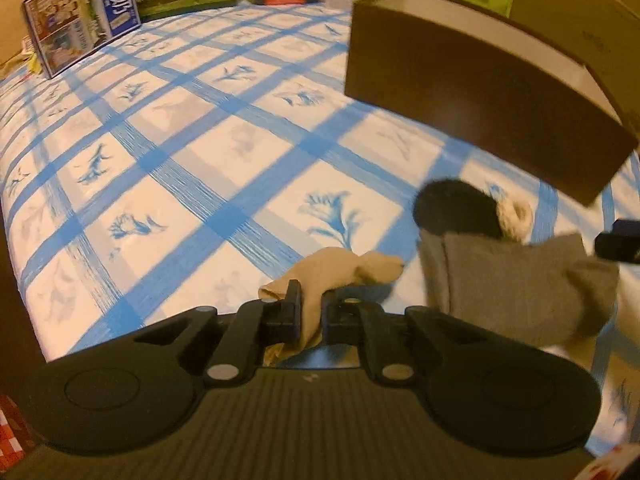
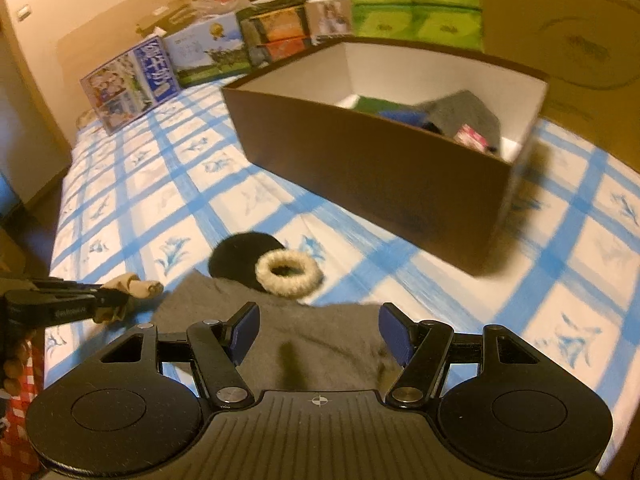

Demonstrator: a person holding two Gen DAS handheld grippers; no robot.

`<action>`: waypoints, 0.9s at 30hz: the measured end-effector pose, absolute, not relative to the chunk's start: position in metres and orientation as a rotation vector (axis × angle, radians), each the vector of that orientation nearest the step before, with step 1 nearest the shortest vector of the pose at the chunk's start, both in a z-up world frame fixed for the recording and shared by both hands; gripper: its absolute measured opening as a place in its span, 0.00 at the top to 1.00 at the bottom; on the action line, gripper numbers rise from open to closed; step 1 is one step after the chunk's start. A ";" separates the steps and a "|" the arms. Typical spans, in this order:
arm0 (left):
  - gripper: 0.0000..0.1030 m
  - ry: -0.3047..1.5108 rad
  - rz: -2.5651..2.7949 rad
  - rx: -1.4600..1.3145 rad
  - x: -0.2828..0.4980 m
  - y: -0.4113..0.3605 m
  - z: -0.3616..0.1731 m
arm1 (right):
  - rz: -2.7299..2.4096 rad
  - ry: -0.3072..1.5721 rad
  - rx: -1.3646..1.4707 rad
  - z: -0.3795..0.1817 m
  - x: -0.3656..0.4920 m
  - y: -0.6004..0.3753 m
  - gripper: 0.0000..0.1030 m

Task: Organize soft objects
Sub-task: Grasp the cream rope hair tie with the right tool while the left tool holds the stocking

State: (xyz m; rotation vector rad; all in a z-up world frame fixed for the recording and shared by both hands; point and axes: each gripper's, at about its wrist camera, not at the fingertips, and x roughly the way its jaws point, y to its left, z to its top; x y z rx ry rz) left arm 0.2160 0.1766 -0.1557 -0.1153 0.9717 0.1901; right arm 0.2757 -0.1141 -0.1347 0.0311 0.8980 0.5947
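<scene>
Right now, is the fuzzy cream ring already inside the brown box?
No, the fuzzy cream ring lies on the checked cover beside the black round thing, outside the brown box.

Warm yellowish indoor light, dim overall. Strong fisheye bending; dark vignette in the corners. Motion blur smears the dark brown open cardboard box point(image 1: 480, 92) and the grey knitted cloth point(image 1: 516, 280) in the left wrist view. Soft shadow beside that box in the right wrist view.
</scene>
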 end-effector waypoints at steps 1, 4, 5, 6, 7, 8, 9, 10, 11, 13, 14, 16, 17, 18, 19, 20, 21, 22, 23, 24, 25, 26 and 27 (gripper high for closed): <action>0.91 0.965 0.194 -0.125 0.217 0.179 -0.153 | 0.609 0.893 0.024 -0.136 0.278 -0.110 0.36; 0.91 0.957 0.206 -0.132 0.221 0.182 -0.147 | 0.647 0.884 0.003 -0.142 0.287 -0.096 0.36; 0.91 0.954 0.206 -0.137 0.222 0.183 -0.146 | 0.656 0.879 -0.001 -0.144 0.290 -0.092 0.36; 0.91 0.954 0.206 -0.144 0.223 0.183 -0.146 | 0.663 0.878 -0.004 -0.147 0.293 -0.088 0.36; 0.91 0.955 0.208 -0.150 0.224 0.184 -0.145 | 0.667 0.882 -0.008 -0.150 0.297 -0.084 0.36; 0.91 0.957 0.212 -0.150 0.226 0.185 -0.146 | 0.673 0.884 -0.012 -0.153 0.301 -0.079 0.36; 0.91 0.958 0.215 -0.148 0.228 0.185 -0.146 | 0.676 0.886 -0.015 -0.157 0.304 -0.075 0.36; 0.91 0.960 0.217 -0.147 0.229 0.185 -0.146 | 0.678 0.890 -0.018 -0.160 0.307 -0.072 0.36; 0.91 0.962 0.220 -0.149 0.230 0.185 -0.147 | 0.679 0.895 -0.020 -0.163 0.311 -0.069 0.36; 0.91 0.966 0.221 -0.155 0.233 0.186 -0.148 | 0.676 0.904 -0.022 -0.170 0.316 -0.065 0.36; 0.91 0.966 0.223 -0.155 0.233 0.187 -0.149 | 0.679 0.909 -0.022 -0.173 0.319 -0.064 0.36; 0.91 0.967 0.223 -0.155 0.234 0.187 -0.149 | 0.683 0.927 -0.020 -0.180 0.324 -0.062 0.36; 0.91 0.967 0.222 -0.156 0.234 0.187 -0.149 | 0.680 0.935 -0.020 -0.183 0.325 -0.061 0.36; 0.91 0.966 0.222 -0.155 0.234 0.187 -0.149 | 0.682 0.936 -0.015 -0.186 0.327 -0.061 0.36; 0.91 0.967 0.222 -0.155 0.235 0.187 -0.149 | 0.688 0.937 -0.009 -0.188 0.327 -0.061 0.47; 0.91 0.966 0.221 -0.154 0.235 0.187 -0.149 | 0.691 0.935 -0.011 -0.190 0.327 -0.061 0.63; 0.91 0.965 0.221 -0.153 0.236 0.186 -0.150 | 0.689 0.935 -0.018 -0.191 0.327 -0.061 0.63; 0.91 0.965 0.222 -0.154 0.237 0.186 -0.150 | 0.689 0.930 -0.013 -0.191 0.326 -0.062 0.67; 0.91 0.965 0.222 -0.154 0.237 0.186 -0.150 | 0.691 0.924 -0.010 -0.190 0.326 -0.063 0.77; 0.91 0.966 0.220 -0.153 0.237 0.186 -0.150 | 0.688 0.918 -0.019 -0.189 0.325 -0.063 0.80; 0.91 0.965 0.219 -0.153 0.237 0.186 -0.150 | 0.682 0.914 -0.030 -0.189 0.324 -0.064 0.82; 0.91 0.964 0.219 -0.152 0.238 0.185 -0.150 | 0.677 0.910 -0.029 -0.187 0.324 -0.065 0.83; 0.91 0.963 0.219 -0.150 0.238 0.184 -0.149 | 0.673 0.908 -0.022 -0.186 0.324 -0.068 0.83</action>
